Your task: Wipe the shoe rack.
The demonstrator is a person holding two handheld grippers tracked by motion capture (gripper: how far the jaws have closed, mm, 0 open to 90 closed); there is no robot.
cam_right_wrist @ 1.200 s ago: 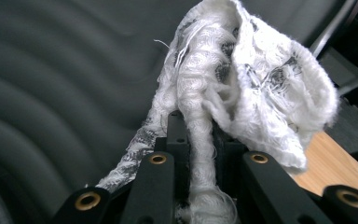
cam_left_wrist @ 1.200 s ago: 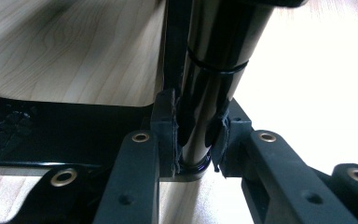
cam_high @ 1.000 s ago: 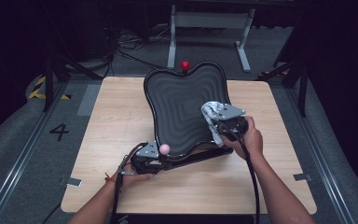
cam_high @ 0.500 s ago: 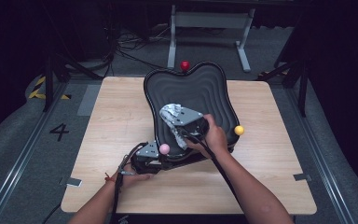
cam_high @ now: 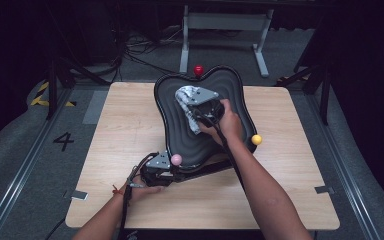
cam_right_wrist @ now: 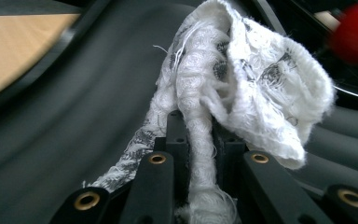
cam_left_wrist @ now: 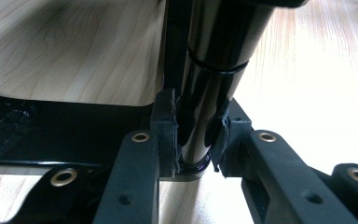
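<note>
A black ribbed tray (cam_high: 180, 135) with a wavy outline stands tilted on the wooden table (cam_high: 120, 125). Its rim carries a red ball (cam_high: 198, 70), a yellow ball (cam_high: 256, 139) and a pink ball (cam_high: 176, 159). My right gripper (cam_high: 196, 109) lies on the tray's far half, shut on a white patterned cloth (cam_high: 185, 99). The right gripper view has that cloth (cam_right_wrist: 251, 84) bunched between my jaws (cam_right_wrist: 199, 135), with the red ball (cam_right_wrist: 354, 32) beyond. My left gripper (cam_high: 169, 170) is shut on a glossy black post (cam_left_wrist: 214, 70) under the tray's near edge, beside the pink ball.
A grey metal stand (cam_high: 225, 30) and cables lie on the floor behind the table. A painted "4" (cam_high: 63, 140) marks the floor at the left. Bare wood spreads left and right of the tray. Tape tabs sit at the table's near corners.
My right gripper has carried the cloth from the tray's right side leftward, then toward its far end. The yellow ball has come into sight. The left gripper has stayed put.
</note>
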